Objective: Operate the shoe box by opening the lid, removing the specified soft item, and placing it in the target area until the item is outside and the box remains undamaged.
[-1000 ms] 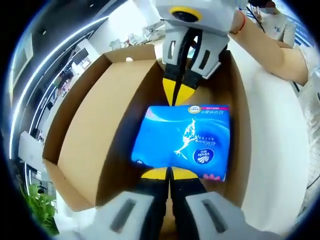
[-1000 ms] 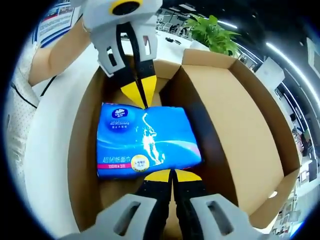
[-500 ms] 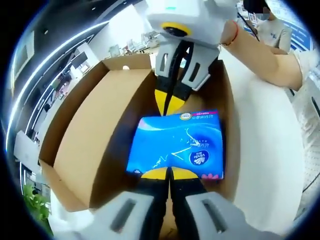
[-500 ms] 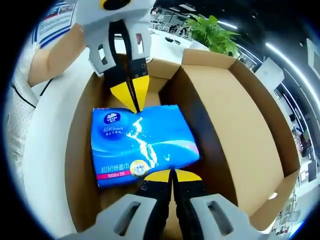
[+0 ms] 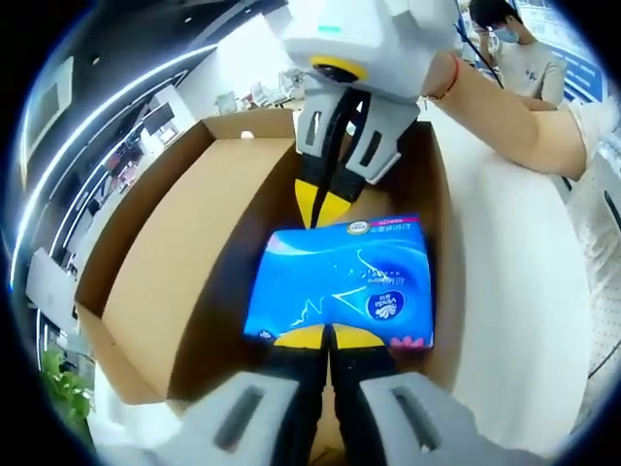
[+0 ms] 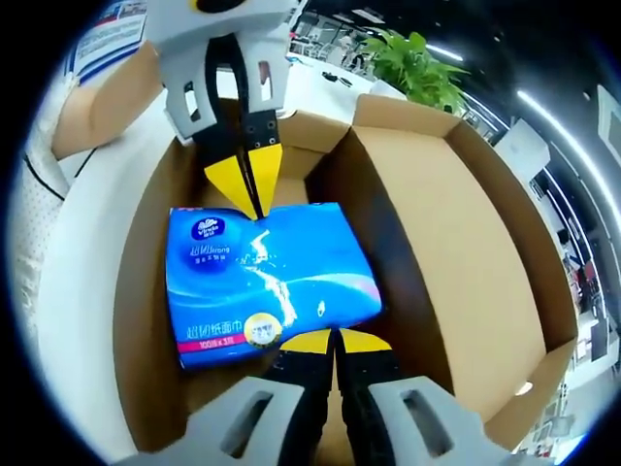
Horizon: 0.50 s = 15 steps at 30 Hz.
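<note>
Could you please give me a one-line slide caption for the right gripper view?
Both claws, right and left, pinch opposite edges of a blue tissue pack inside the open cardboard box.

White table [image 5: 529,291] carries open cardboard box [image 5: 165,282].

Pale grey moulded left gripper [image 5: 328,337] with slotted black fingers, yellow tips; matching right gripper [image 6: 335,341]; a red cord bracelet [image 5: 450,70] circles the wrist.
</note>
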Available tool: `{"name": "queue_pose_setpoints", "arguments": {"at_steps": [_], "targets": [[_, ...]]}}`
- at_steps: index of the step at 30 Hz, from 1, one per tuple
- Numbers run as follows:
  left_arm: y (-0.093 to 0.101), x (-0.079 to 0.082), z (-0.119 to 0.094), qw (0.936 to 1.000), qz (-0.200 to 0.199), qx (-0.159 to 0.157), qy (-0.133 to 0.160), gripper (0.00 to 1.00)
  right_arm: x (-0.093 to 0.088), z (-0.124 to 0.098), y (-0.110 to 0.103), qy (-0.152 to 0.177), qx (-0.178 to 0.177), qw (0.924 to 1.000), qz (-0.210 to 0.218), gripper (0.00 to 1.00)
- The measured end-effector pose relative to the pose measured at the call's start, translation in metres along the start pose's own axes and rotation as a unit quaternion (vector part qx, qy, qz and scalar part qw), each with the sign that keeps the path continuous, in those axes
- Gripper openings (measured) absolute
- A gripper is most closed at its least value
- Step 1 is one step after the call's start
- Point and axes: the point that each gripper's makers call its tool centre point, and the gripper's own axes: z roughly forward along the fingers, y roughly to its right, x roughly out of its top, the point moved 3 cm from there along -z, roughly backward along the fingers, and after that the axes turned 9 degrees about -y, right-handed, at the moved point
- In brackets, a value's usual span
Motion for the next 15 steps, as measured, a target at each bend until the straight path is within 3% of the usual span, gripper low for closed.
{"name": "queue_pose_setpoints", "arguments": {"at_steps": [15], "targets": [[0.0019,0.0,0.0003,0.9999,0.006,0.009,0.001,0.0,0.0024,0.0019,-0.0002,0.003,-0.001,1.0,0.007,0.0]]}}
